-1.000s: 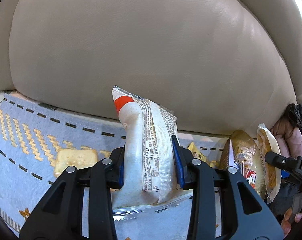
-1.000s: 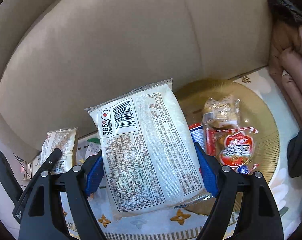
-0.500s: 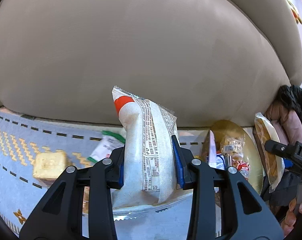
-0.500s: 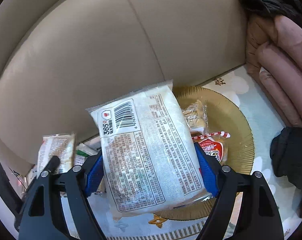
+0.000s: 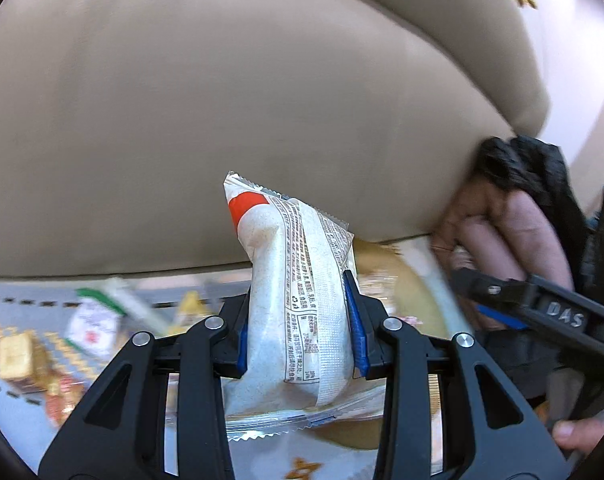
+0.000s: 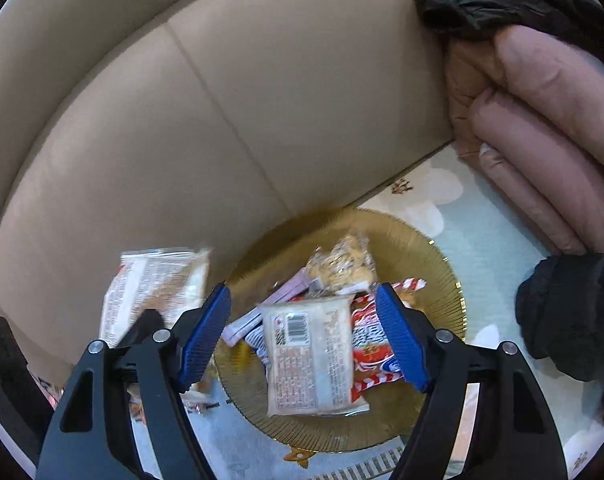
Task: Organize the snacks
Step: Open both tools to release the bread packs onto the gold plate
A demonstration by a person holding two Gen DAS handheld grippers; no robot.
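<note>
Below spread right fingers (image 6: pixel 398 332): packet (image 6: pixel 310 356).

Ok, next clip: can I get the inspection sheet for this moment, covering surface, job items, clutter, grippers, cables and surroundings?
Surface: patterned cloth, pale with floral prints.
Job's things: gold plate holding several wrapped snacks, a white barcode packet lying on top; a white packet with red patch held upright.
Clutter: loose snacks blurred on the cloth at left.
Grippers: left hand-held gripper shut on the red-patch packet; right hand-held gripper open above the plate, empty.
Cables: nothing seen.
Surroundings: beige sofa cushion behind; pink padded jacket and black garment at right.
</note>
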